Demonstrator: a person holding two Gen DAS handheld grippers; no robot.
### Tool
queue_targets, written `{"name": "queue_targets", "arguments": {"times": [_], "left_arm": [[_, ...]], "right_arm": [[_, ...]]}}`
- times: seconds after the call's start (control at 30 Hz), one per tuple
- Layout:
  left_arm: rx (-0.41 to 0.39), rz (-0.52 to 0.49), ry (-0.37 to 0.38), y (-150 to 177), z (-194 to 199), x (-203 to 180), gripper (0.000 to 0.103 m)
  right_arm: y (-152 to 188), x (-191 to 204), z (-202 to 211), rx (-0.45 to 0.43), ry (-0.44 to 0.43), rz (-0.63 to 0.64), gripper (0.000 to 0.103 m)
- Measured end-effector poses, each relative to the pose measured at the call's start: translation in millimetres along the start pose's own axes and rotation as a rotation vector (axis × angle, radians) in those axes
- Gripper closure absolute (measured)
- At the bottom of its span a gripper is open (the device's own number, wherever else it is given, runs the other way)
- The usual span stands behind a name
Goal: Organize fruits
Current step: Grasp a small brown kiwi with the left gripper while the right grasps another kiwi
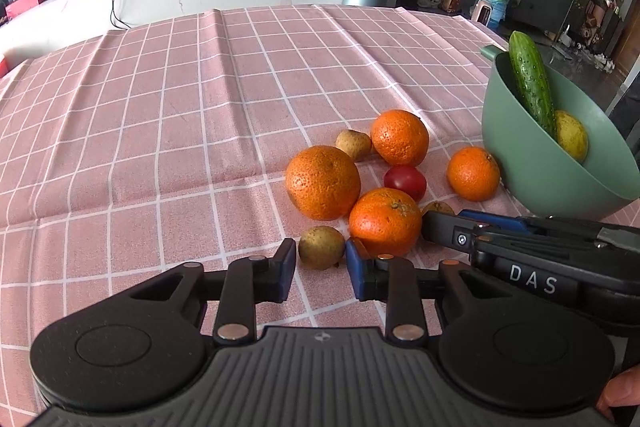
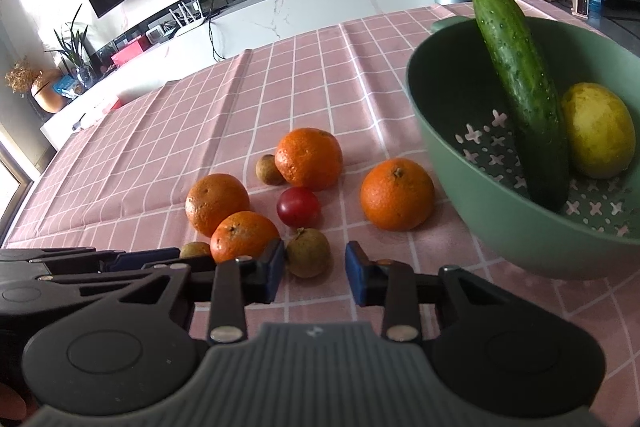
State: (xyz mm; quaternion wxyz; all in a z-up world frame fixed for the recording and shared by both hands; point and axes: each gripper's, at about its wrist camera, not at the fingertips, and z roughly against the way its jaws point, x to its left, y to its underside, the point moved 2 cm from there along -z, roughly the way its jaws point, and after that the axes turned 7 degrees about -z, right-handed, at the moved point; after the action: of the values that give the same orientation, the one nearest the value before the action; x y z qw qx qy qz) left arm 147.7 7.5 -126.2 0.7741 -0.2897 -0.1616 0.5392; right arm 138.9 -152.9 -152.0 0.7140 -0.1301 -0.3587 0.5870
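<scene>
Gaping empty, both grippers' jaws flank small brown fruits [image 2: 308,253].

Bare pink checked tablecloth [image 1: 160,131] lies open left of the fruit. Four round orange tangerines [image 2: 308,158] crowd a small red tomato [image 2: 299,207]; the green plastic bowl [image 2: 500,227] walls the right.

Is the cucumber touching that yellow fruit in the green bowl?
Touching. In the right wrist view the cucumber leans against the yellow fruit with no gap between them inside the green bowl.
</scene>
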Motion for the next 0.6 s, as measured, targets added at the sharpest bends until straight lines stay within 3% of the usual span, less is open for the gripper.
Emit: {"name": "queue_targets", "arguments": {"times": [0.13, 0.6], "left_arm": [[0.0, 0.001, 0.004, 0, 0, 0, 0.074], [-0.019, 0.09, 0.011, -4, 24, 5, 0.075]], "right_arm": [[0, -2, -2, 0.009, -0.028, -0.016, 0.082], [-1, 4, 20, -0.019, -0.026, 0.03, 0.082]]}}
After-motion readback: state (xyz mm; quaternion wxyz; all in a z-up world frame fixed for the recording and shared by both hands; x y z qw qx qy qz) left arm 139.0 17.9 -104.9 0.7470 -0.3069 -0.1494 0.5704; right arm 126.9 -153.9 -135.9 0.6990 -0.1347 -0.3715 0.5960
